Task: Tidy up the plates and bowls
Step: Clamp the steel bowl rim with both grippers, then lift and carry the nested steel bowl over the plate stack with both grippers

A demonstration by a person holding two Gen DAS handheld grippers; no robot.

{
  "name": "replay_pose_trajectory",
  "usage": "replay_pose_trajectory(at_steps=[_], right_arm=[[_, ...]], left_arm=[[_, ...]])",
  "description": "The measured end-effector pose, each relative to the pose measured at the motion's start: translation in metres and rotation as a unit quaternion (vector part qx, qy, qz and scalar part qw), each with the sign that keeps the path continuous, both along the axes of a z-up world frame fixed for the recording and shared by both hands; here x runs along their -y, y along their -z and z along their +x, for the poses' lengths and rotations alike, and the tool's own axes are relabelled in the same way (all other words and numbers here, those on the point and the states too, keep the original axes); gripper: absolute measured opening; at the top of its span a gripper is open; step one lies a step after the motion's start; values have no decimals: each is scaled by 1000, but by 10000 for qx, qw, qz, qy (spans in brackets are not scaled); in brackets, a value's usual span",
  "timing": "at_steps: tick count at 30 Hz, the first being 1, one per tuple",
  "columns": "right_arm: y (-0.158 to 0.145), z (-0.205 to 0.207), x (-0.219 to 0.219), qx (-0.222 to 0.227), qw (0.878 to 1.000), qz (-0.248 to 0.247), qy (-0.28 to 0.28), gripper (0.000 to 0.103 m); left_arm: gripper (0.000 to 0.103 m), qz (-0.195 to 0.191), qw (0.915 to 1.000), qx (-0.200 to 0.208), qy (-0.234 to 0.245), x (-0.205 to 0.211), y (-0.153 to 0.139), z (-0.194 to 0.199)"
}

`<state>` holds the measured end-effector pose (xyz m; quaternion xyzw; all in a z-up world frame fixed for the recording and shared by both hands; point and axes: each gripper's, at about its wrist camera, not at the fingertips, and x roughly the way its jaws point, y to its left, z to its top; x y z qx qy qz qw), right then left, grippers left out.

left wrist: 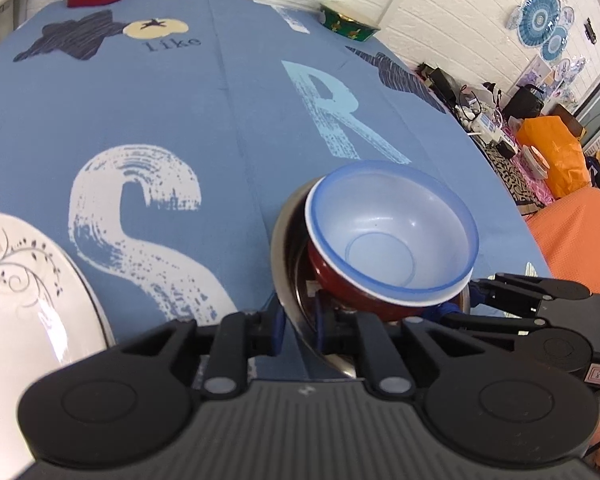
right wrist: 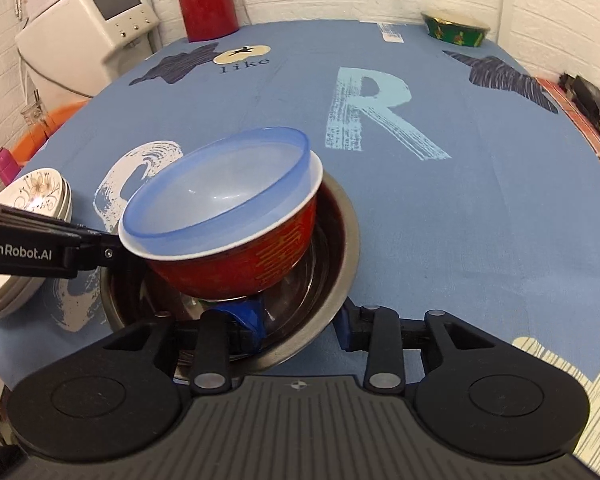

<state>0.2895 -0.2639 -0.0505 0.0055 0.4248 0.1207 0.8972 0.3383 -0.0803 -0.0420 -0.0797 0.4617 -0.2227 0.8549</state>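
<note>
From your left wrist, the left gripper [left wrist: 298, 330] straddles the near rim of the steel bowl [left wrist: 284, 240], one finger outside and one inside, closed on that rim as far as you can tell. The red bowl [left wrist: 340, 284] sits tilted inside it, with the blue bowl [left wrist: 392, 236] nested on top, directly ahead. From your right wrist, the right gripper [right wrist: 302, 326] pinches the rim's opposite side the same way; the stack leans left, towards the plates [right wrist: 32, 200].
</note>
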Motion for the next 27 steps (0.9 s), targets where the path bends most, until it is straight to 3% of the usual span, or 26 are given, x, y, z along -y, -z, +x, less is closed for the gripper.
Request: replay_pose_trajectory(at_steps=[8, 12, 17, 27], right_arm=[[-1, 8, 5, -27, 9999, 116, -77, 20], [-1, 7, -1, 16, 9999, 2, -134, 21], [-5, 7, 3, -25, 9993, 368, 27, 23], [-50, -5, -39, 546, 9981, -10, -280, 23]], left_arm=[[18, -138, 9997, -140, -176, -5, 3, 11], [5, 49, 9999, 119, -24, 5, -2, 5], [5, 157, 9990, 411, 25, 6, -11, 2], [5, 202, 9965, 780, -202, -23, -48, -12]])
